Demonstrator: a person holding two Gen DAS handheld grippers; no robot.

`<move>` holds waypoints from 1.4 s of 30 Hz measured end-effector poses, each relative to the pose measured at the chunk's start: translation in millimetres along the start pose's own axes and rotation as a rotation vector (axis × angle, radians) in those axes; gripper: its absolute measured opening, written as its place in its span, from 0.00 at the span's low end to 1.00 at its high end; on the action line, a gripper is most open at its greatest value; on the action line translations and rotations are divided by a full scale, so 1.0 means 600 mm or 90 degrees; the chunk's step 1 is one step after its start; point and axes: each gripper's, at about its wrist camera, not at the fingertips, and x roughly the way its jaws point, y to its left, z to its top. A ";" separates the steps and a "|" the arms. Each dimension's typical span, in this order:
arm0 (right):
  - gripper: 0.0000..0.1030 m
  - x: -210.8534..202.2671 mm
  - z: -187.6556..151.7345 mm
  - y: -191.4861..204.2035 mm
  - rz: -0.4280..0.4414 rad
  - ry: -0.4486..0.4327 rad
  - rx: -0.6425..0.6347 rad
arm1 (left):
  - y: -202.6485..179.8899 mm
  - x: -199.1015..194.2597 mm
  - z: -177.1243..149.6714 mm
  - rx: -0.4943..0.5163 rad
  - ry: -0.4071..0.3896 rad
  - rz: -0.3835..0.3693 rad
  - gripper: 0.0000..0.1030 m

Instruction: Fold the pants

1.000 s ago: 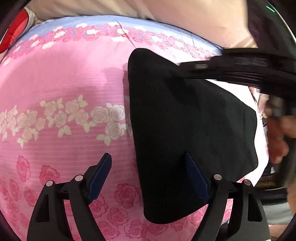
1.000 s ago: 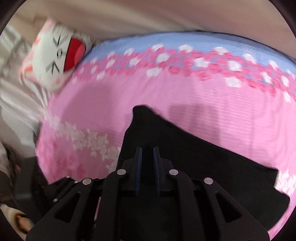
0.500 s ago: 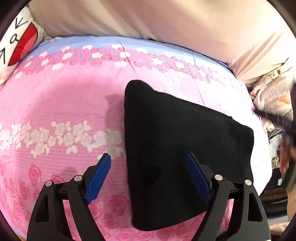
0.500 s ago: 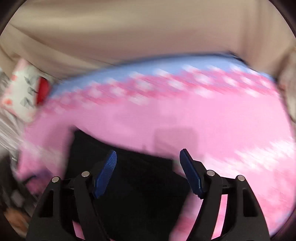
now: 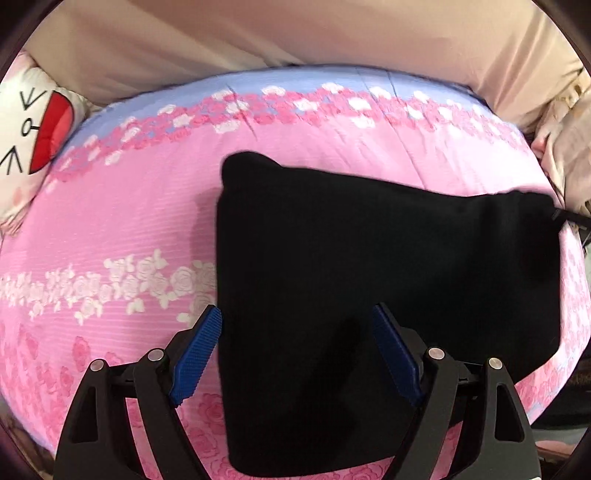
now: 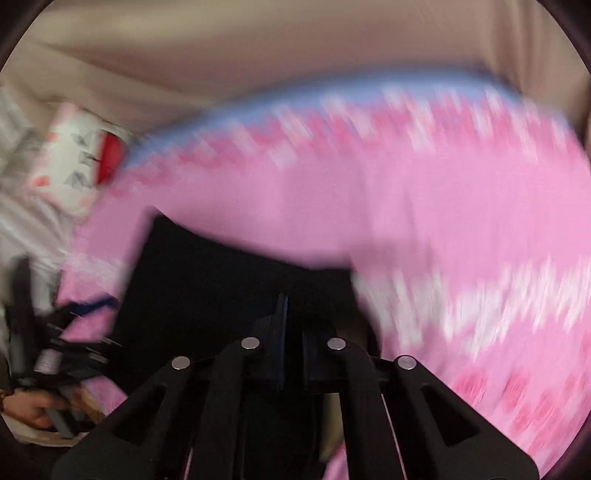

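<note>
The black pants (image 5: 388, 273) lie folded into a compact block on the pink flowered bedspread (image 5: 122, 229). My left gripper (image 5: 297, 350) is open just above the near edge of the pants, one blue pad (image 5: 195, 356) over the bedspread and the other over the cloth. In the blurred right wrist view the pants (image 6: 207, 280) lie at lower left. My right gripper (image 6: 291, 332) is shut, its fingers over the pants' edge; the blur hides whether cloth is pinched. The left gripper (image 6: 74, 325) shows at the far left there.
A white cat-face cushion (image 5: 26, 136) with a red mouth lies at the bed's far left corner. A beige wall (image 5: 295, 33) runs behind the bed. Crumpled light fabric (image 5: 565, 147) sits off the right edge.
The right gripper was shut, opened half a second ago while swinging, and is shut again over the pants' edge. The left gripper stayed open and pulled back slightly, showing the whole folded block.
</note>
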 end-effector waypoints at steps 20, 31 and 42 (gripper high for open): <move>0.59 0.011 -0.127 -0.113 -0.006 0.110 0.166 | 0.017 0.023 -0.015 -0.043 0.033 0.031 0.79; 0.03 0.049 -0.027 -0.055 -0.005 0.080 0.043 | 0.001 0.027 -0.002 -0.021 0.037 0.035 0.79; 0.26 0.071 -0.012 -0.052 -0.094 0.076 0.002 | -0.015 0.044 0.012 -0.008 0.046 0.076 0.80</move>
